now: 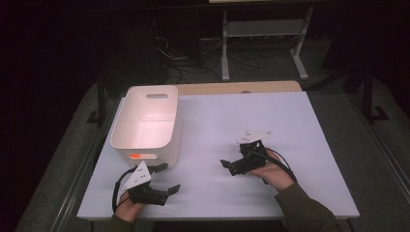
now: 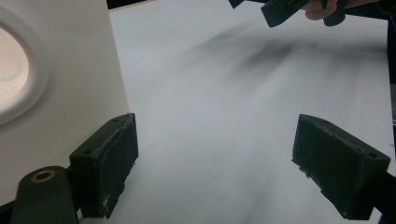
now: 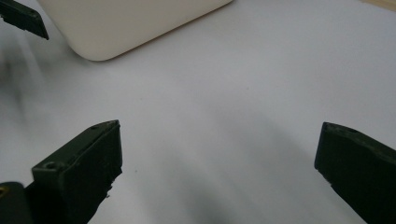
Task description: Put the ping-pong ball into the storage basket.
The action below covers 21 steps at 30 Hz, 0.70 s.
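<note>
A white plastic bin (image 1: 145,121) with a handle slot stands on the left part of the white table (image 1: 270,116); its inside looks empty. My left gripper (image 1: 169,177) rests just in front of the bin's near end, open, with nothing between its jaws. In the left gripper view the left gripper (image 2: 219,158) has the bin wall (image 2: 60,93) beside its left jaw. My right gripper (image 1: 234,154) sits right of centre, pointing left, open and empty. The right gripper view has the right gripper (image 3: 219,163) over bare table, with the bin (image 3: 130,23) farther off.
An orange label (image 1: 138,156) marks the bin's near end. A wooden strip (image 1: 232,88) runs along the table's far edge. Beyond it stand a white metal frame (image 1: 263,29) and floor cables (image 1: 188,58). The other gripper shows far off in each gripper view.
</note>
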Tool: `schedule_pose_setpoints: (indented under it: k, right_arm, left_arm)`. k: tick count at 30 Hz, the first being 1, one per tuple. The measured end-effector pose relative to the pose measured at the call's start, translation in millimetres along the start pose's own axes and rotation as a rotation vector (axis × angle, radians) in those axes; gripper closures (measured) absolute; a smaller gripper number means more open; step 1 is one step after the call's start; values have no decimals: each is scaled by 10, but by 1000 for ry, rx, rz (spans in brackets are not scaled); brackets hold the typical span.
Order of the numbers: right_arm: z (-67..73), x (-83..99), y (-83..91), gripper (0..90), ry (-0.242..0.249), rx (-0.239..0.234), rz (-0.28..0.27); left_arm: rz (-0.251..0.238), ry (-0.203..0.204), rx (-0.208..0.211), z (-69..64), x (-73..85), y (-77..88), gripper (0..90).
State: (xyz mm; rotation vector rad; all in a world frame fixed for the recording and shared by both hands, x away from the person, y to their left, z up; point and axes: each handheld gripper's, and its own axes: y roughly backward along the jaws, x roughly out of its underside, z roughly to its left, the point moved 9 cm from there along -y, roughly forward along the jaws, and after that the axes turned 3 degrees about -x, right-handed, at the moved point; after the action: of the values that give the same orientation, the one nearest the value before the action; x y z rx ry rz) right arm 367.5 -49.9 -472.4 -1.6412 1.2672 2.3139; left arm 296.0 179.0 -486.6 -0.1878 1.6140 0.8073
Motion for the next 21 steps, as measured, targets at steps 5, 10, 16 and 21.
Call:
schedule_pose_setpoints:
  k: [5,10,16,21]
  right_arm:
    - [-10,67,48,6,-6,6,-5]
    - [-27,129,91,6,-18,16,-17]
    - [-40,203,148,6,-26,22,-24]
    - [-44,260,231,6,-38,25,-41]
  left_arm:
    - [2,-3,0,0,1,-2,141]
    - [1,-4,-1,-1,1,-1,141]
    - [0,-2,-1,-1,1,0,141]
    - [0,-3,-2,-1,1,-1,141]
